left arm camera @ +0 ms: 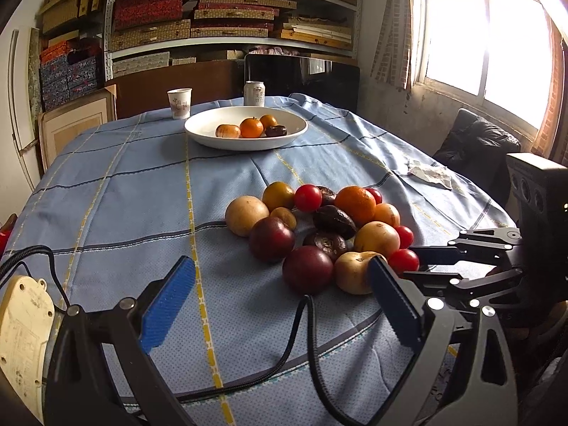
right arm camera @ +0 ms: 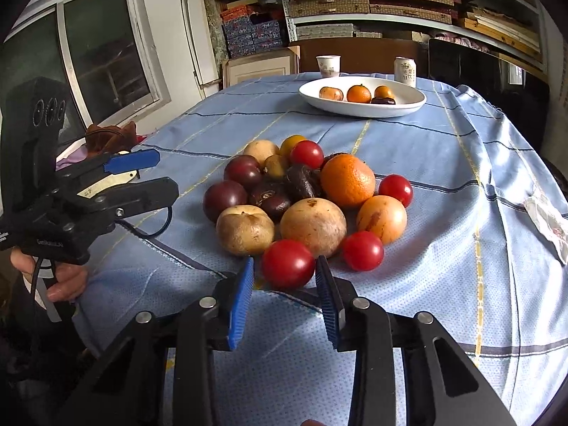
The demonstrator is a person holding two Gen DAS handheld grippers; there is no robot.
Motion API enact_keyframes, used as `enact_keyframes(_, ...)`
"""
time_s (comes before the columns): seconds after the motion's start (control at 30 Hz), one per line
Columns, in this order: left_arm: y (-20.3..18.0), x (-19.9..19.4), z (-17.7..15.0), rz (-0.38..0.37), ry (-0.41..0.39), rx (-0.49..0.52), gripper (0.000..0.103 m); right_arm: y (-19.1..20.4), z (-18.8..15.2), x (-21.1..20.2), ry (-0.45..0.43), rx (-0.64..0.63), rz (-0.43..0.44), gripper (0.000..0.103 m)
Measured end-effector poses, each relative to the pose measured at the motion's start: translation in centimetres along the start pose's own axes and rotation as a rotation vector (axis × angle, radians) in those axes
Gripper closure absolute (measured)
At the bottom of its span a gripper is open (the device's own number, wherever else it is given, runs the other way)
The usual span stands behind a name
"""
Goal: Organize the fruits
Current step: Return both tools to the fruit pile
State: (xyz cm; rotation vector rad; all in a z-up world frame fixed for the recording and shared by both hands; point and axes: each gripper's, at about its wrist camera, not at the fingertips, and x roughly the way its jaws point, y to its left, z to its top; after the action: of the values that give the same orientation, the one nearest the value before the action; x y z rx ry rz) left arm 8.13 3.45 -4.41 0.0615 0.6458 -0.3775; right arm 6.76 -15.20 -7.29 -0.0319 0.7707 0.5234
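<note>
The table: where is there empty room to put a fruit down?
Bare tablecloth lies between the fruit pile and the white bowl, and left of the pile. The bowl's left half is free. Crowded: the pile itself, where the right tool brackets a red tomato.

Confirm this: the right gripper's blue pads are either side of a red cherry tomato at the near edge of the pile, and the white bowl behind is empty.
Not quite. The right gripper does bracket the red cherry tomato, but the white bowl is not empty: the right wrist view shows several fruits in it, among them a small orange.
</note>
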Motion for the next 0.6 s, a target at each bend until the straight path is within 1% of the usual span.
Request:
enact_keyframes(0.03, 0.0, -0.1, 0.0, -0.002, 0.000, -0.001, 0.008, 0.0, 0.0, 0.0, -0.003, 0.000, -0.005, 0.072)
enact_keyframes(0.13, 0.1, 0.1, 0.1, -0.011, 0.006, -0.007, 0.008, -0.2, -0.1, -0.3, -0.012, 0.009, -0.004, 0.073)
enact_keyframes(0.23, 0.2, 0.3, 0.5, -0.043, 0.015, -0.007, 0.008, -0.5, -0.3, -1.2, -0.032, 0.022, -0.002, 0.073)
enact_keyframes(0.27, 0.3, 0.3, 0.7, -0.048, 0.019, -0.012, 0.009, -0.7, -0.3, -1.5, -0.038, 0.029, 0.001, 0.073)
enact_keyframes(0.3, 0.5, 0.4, 1.1, -0.061, 0.019, -0.019, 0.013, -0.9, -0.3, -1.9, -0.045, 0.036, 0.003, 0.073)
enact_keyframes(0.33, 0.6, 0.5, 1.4, -0.075, 0.021, -0.027, 0.019, -1.1, -0.4, -2.3, -0.051, 0.043, 0.003, 0.073)
enact_keyframes(0.4, 1.0, 1.0, 2.2, -0.094, 0.032, -0.046, 0.023, -1.5, -0.5, -2.7, -0.060, 0.055, 0.006, 0.073)
enact_keyframes(0.47, 0.9, 2.1, 2.6, -0.090, 0.071, -0.043, 0.032, -1.9, -0.5, -3.1, -0.071, 0.072, 0.007, 0.073)
enact_keyframes(0.53, 0.6, 3.2, 2.8, -0.080, 0.107, -0.036, 0.036, -2.2, -0.6, -3.4, -0.077, 0.080, 0.005, 0.073)
enact_keyframes(0.6, 0.6, 4.3, 3.1, -0.076, 0.144, -0.052, 0.039, -2.3, -0.7, -3.5, -0.078, 0.084, 0.003, 0.073)
